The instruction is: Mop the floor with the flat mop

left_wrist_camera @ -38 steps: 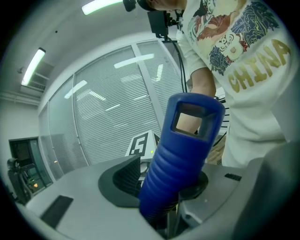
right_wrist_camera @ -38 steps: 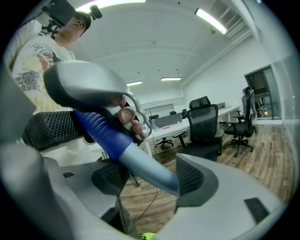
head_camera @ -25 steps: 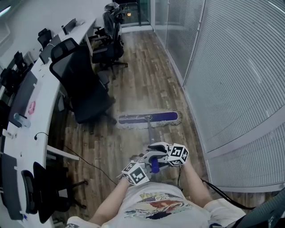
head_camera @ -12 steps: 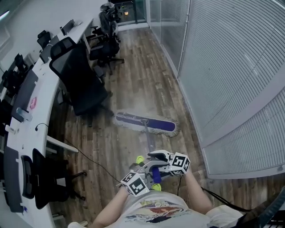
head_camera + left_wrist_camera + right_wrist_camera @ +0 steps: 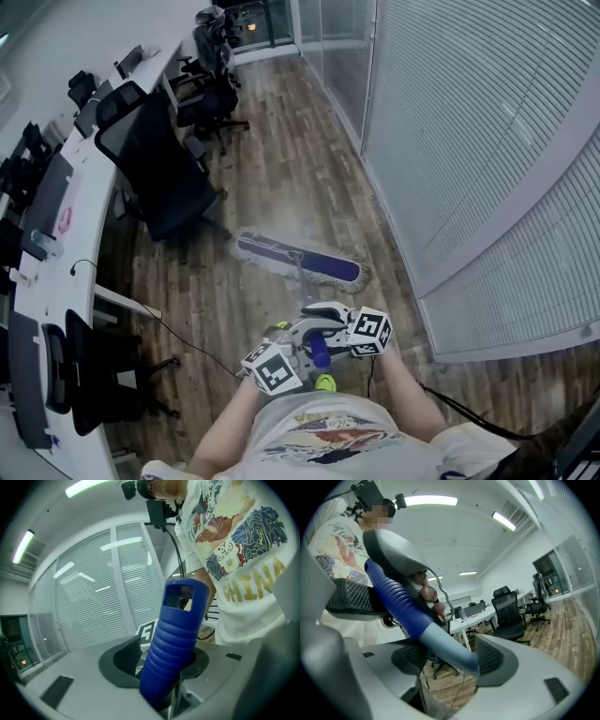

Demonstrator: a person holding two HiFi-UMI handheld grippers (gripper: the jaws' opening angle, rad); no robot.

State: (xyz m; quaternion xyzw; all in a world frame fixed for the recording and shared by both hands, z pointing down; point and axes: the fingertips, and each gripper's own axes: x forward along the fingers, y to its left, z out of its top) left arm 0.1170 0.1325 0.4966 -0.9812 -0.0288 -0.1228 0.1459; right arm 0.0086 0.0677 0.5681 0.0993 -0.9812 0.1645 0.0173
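Pulling back, we have swung the mop [image 5: 298, 260] from square to slanted on the floor [image 5: 309, 178], nearer our feet. Our left gripper [image 5: 161, 660] clasps the blue handle [image 5: 176, 634], its jaws having just eased wider around it; our right gripper [image 5: 445, 658] clamps the handle lower down. This stroke looks finished, so a fresh push seems due.

A wood-plank floor [image 5: 309, 169] is seen running between a long white desk [image 5: 52, 272] lined with black office chairs [image 5: 159, 178] and a glass wall hung with pale blinds [image 5: 469, 141], all lit by ceiling strip lights [image 5: 429, 500] overhead.
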